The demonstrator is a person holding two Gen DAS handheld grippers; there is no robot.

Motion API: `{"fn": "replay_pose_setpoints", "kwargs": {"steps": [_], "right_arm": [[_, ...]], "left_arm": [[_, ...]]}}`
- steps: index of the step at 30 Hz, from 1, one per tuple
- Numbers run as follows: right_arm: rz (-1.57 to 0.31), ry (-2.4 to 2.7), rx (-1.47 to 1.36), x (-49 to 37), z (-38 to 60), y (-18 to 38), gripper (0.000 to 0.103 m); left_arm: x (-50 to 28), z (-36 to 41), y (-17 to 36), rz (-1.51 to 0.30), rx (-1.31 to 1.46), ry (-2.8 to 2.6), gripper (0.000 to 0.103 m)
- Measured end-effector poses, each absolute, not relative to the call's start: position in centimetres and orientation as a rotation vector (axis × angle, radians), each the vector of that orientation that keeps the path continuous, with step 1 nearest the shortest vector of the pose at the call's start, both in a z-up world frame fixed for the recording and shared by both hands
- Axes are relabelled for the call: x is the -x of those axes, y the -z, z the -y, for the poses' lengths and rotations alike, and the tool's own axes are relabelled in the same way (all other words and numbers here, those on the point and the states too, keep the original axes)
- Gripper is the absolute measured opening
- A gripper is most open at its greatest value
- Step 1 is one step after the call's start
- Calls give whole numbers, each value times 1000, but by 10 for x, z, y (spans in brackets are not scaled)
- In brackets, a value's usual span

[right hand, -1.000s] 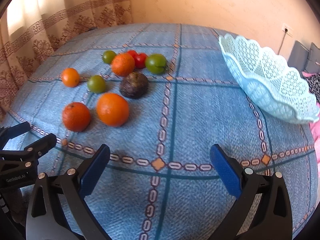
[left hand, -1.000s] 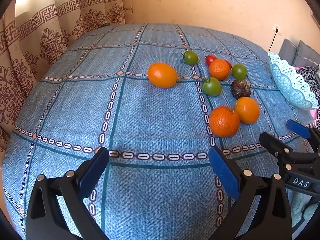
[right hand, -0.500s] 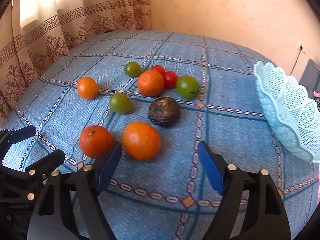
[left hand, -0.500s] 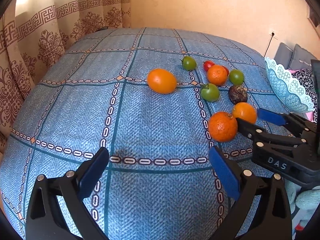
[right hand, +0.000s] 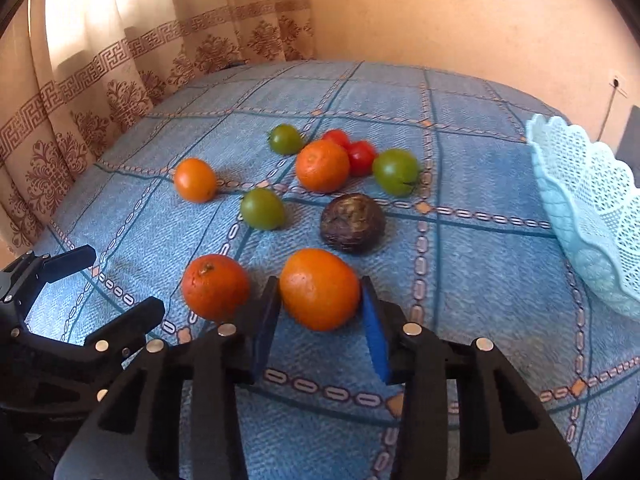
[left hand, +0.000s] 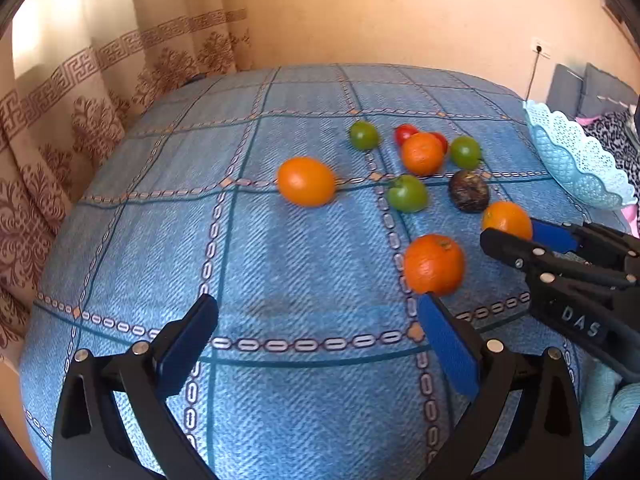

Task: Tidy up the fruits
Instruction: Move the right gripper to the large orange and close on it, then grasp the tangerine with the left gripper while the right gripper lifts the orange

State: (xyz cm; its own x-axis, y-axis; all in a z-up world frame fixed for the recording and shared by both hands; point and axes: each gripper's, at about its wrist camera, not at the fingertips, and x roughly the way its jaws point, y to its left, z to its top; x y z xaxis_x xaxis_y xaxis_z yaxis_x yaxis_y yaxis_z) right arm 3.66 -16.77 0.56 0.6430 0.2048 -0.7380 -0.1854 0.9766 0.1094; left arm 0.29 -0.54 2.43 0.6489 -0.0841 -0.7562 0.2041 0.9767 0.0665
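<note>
Several fruits lie on a blue patterned bedspread (left hand: 280,264): oranges, green and red tomatoes, and a dark wrinkled fruit (right hand: 353,222). My right gripper (right hand: 320,296) has its jaws on both sides of the nearest orange (right hand: 320,289), which rests on the cloth; it also shows in the left wrist view (left hand: 507,219). A second orange (right hand: 215,286) lies just left of it. My left gripper (left hand: 316,320) is open and empty, with that second orange (left hand: 434,264) just beyond its right finger. A light blue lace basket (right hand: 592,208) stands at the right.
A lone orange (left hand: 306,181) lies left of the cluster. Patterned curtains (left hand: 80,112) hang on the left and a beige wall (left hand: 380,12) stands behind. Grey cushions (left hand: 592,88) lie beyond the basket.
My right gripper has moved forward and narrowed its jaws around the nearest orange. My left gripper has shifted a little closer to the fruits.
</note>
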Motion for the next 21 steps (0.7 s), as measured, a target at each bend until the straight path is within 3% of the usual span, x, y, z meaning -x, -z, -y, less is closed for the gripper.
{"fn": "replay_pose_setpoints", "kwargs": {"steps": [9, 17, 21], "right_arm": [[-803, -166, -95, -23, 204, -21, 41], [-791, -127, -133, -16, 224, -23, 41], [-795, -129, -139, -13, 226, -21, 41]], "left_arm": [[-10, 35, -29, -845, -178, 217, 96], [-28, 48, -15, -955, -110, 308, 64], [-28, 50, -14, -960, -87, 338, 53]]}}
